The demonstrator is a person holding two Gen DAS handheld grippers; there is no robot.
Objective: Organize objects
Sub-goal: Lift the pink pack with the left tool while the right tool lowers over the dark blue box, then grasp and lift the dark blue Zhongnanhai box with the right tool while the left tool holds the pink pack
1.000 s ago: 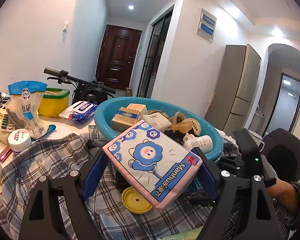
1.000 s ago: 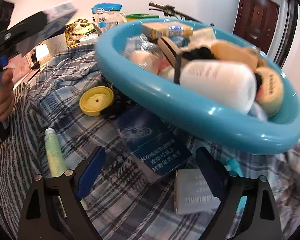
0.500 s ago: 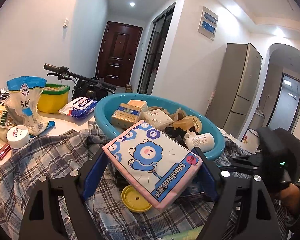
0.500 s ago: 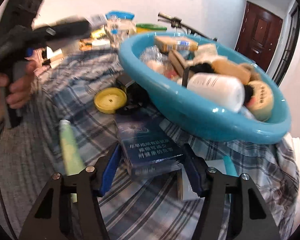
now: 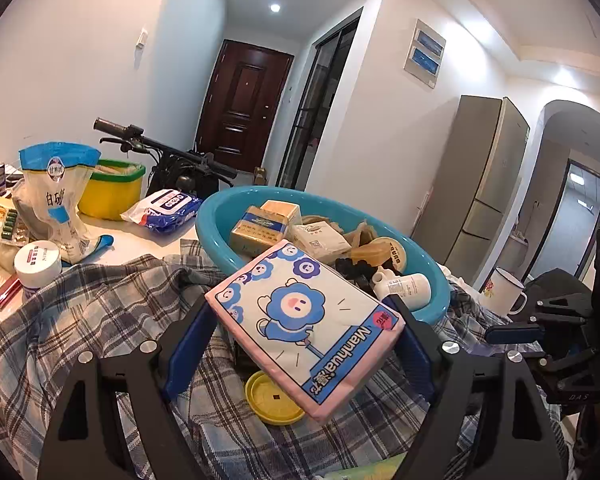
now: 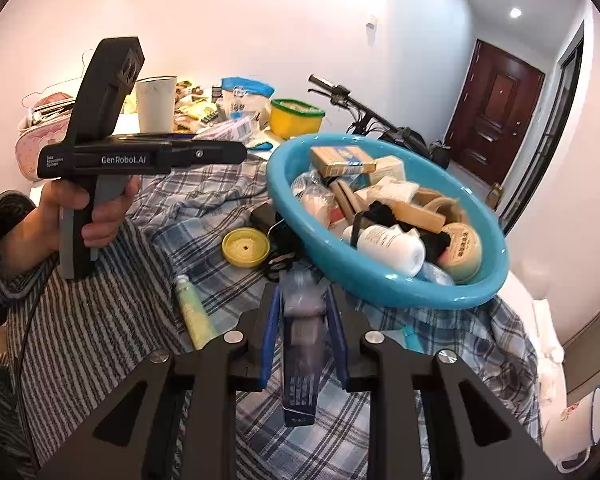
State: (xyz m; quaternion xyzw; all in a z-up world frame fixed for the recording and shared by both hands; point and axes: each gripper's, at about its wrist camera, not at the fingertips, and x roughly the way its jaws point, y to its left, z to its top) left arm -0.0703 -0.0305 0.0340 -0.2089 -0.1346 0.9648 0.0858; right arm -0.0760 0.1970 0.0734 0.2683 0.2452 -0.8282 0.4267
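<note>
Btwn right claw [image 6: 303, 316] pads, closing: dark box [image 6: 300, 344], long axis fwd.

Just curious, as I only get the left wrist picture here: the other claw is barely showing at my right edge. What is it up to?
Observer: The right claw is closing on a dark blue box, which stands edge-up between its pads.
Visitor: Who holds my claw?
Observer: A hand in a striped sleeve grips the left claw's handle.
Visitor: Anything behind it?
Observer: A pink bag sits at the far end of the table.
</note>
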